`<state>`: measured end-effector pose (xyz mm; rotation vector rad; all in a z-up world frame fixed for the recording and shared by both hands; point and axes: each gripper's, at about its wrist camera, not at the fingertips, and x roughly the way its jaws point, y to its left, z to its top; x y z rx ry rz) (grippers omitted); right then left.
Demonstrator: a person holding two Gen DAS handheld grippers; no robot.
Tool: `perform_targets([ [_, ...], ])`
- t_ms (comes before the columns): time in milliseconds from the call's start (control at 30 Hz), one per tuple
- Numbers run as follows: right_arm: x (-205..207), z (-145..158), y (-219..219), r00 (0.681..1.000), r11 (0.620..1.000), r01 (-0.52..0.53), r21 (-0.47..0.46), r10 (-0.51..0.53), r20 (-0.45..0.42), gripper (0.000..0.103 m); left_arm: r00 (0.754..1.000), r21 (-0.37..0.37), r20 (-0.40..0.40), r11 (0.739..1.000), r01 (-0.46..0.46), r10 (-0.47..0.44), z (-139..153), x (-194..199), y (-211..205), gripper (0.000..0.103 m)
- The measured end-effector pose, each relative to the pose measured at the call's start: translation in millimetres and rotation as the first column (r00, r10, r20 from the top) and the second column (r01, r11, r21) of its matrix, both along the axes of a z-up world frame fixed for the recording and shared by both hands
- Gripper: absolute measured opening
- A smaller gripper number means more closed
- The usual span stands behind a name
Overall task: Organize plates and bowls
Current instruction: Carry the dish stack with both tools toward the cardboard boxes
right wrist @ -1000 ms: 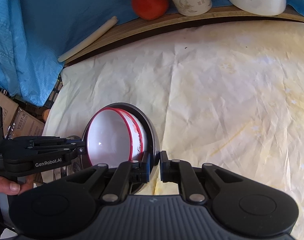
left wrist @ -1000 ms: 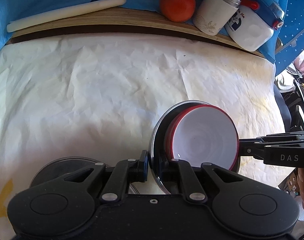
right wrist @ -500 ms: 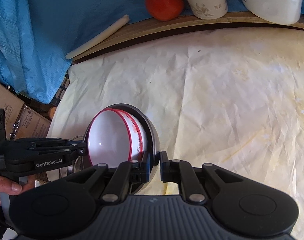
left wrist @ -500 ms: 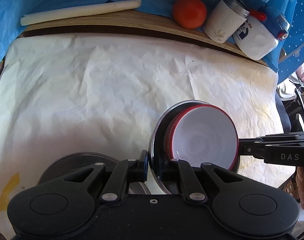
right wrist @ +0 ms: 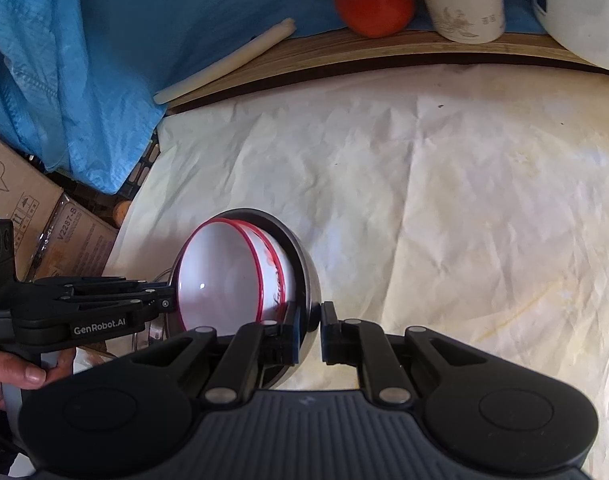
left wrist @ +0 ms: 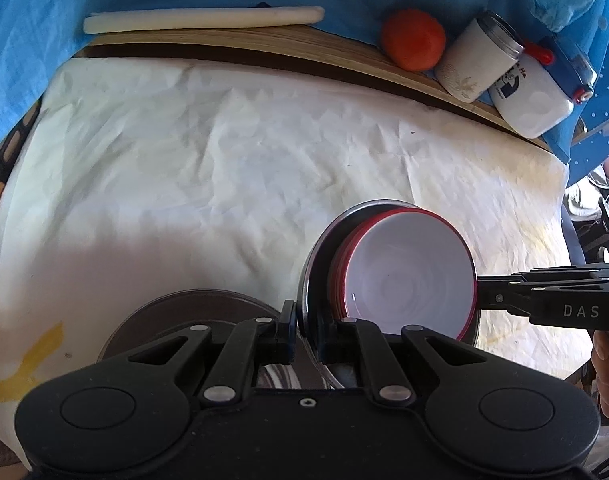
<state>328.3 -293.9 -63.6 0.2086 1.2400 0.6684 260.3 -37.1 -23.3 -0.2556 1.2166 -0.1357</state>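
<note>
You've got the steel bowl (left wrist: 316, 280) pinched from both sides here: the left gripper (left wrist: 304, 322) is clamped tight on its rim at about 7 o'clock in the left wrist view, and the right gripper (left wrist: 480, 294) bites the opposite rim around 3 o'clock. Two red-rimmed white bowls (left wrist: 408, 276) are nested inside it, so the two-sided hold makes sense, since one claw alone would probably let the whole stack tip. The stack looks lifted off the crumpled white paper (left wrist: 224, 168), down at 5 o'clock of the sheet. A dark round plate (left wrist: 184, 312) sits just left of your left claw, maybe the landing spot, can't say for sure. Tomato (left wrist: 412, 40) and white cup (left wrist: 476, 60) are way up at 1 o'clock, well clear.
</note>
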Motion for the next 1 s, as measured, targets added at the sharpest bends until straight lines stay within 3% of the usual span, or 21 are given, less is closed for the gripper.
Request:
perform_targets([
  [1000,1.5,4.5,51.8,0.990,0.990,-0.144,0.004,0.144,0.009,0.011,0.993,0.003,-0.014,0.993,-0.114,0.114,7.7,-24.2,47.5,0.008],
])
